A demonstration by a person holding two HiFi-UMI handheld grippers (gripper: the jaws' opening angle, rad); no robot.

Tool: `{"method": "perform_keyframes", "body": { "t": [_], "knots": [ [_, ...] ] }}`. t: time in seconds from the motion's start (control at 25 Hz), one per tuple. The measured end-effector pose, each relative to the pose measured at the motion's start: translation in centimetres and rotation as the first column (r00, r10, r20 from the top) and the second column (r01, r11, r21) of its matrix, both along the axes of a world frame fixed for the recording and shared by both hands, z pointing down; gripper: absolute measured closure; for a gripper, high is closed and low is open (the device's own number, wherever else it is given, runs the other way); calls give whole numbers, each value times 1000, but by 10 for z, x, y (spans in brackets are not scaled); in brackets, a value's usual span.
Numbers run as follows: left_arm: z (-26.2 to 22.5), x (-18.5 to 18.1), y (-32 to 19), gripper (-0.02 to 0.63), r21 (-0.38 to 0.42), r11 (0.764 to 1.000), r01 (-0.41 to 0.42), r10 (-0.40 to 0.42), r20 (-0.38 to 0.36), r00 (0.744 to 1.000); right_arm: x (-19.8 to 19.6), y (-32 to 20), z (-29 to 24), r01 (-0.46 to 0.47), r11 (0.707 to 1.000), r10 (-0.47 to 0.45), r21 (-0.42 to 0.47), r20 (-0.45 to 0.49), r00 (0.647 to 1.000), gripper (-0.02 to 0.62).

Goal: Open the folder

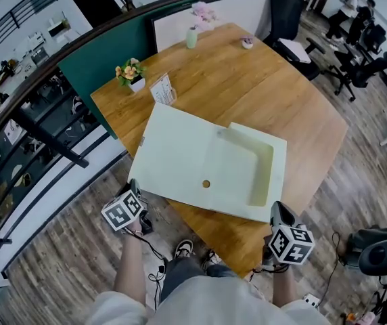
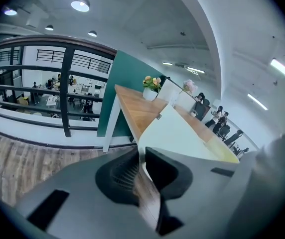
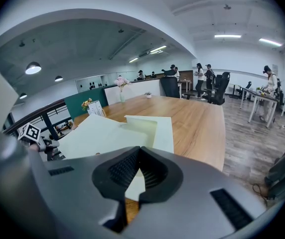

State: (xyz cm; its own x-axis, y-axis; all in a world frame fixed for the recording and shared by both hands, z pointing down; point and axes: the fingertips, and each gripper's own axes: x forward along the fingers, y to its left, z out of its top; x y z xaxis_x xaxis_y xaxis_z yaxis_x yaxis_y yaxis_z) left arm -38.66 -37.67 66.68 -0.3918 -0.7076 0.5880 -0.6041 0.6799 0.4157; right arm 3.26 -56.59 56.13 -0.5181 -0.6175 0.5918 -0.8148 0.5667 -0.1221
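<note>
Fingers of the left gripper stand barely parted, with nothing in the thin slit between them, just off the near left corner of the pale green folder. Fingers of the right gripper are closed, clamped on the folder's near right corner. The folder lies open and flat on the wooden counter, cover spread left, an inner pocket on the right half, and its near left corner overhanging the edge. Beyond it stand a card holder and a white pot of orange flowers. Farther back are a green vase of pink blooms and a small pot.
</note>
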Motion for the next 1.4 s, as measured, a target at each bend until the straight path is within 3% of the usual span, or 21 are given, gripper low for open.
{"method": "perform_keyframes", "body": {
  "t": [0.4,0.92,1.16,1.4],
  "knots": [
    [-30,0,-1,534,117,993,-19,17,19,1000,-8,-2,-4,0,1000,0,8,33,999,594],
    [-83,15,-4,440,189,973,-128,113,91,989,0,-4,-18,-29,999,26,32,91,996,594],
    [-122,36,-12,430,257,945,-203,170,144,975,7,-8,-27,-38,998,32,52,114,993,594],
    [-172,58,-22,416,362,892,-271,211,196,958,17,-14,-38,-56,996,46,74,139,989,594]
  ]
}}
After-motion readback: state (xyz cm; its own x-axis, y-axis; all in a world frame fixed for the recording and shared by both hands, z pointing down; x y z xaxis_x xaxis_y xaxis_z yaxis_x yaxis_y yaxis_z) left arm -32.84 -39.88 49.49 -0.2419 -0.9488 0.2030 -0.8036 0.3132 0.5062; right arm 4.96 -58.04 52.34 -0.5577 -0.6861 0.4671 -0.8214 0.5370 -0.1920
